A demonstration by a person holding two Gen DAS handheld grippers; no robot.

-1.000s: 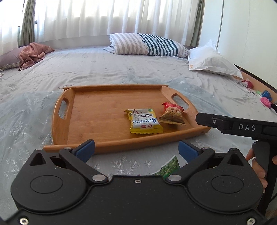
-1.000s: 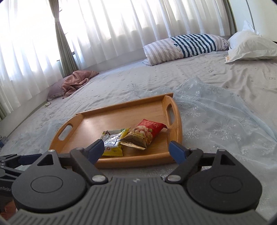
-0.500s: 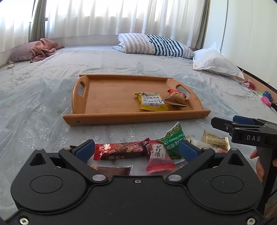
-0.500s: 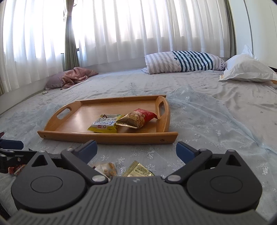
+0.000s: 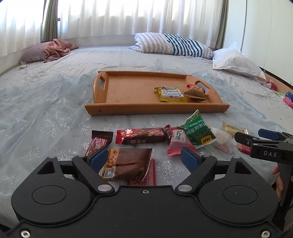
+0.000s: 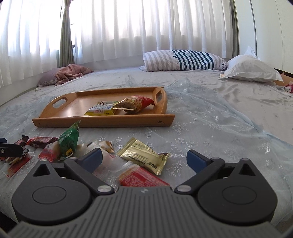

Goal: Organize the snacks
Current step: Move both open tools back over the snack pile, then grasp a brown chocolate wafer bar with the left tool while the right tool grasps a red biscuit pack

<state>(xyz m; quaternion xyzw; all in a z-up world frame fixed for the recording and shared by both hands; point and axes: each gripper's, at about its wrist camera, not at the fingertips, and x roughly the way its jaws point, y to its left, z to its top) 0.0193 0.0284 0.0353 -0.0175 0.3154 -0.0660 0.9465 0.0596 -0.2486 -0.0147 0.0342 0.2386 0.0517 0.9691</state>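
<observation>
- The left gripper (image 5: 144, 158) has its jaws closing, still apart; a brown peanut-bar packet (image 5: 126, 163) lies between the blue pads, which do not press on it.
- The right gripper (image 6: 143, 158) stands with its jaws wide apart, low in the right wrist view; a gold packet (image 6: 144, 155) and a red packet (image 6: 142, 178) lie on the bedspread (image 6: 210, 128) between them, unclamped.
- Just beyond the left jaws, mid-frame, lie a long red-brown bar (image 5: 142, 136), a pink packet (image 5: 178, 141) and a green pea packet (image 5: 198, 130), overlapping one another.
- Further up, at the centre of the frame, the wooden tray (image 5: 128, 91) holds a yellow packet (image 5: 171, 94) and a red nut packet (image 5: 196, 91) at its right end, touching.
- In the upper part of the frame are a striped pillow (image 5: 172, 44), a white pillow (image 5: 236, 63) and white curtains (image 5: 128, 16).
</observation>
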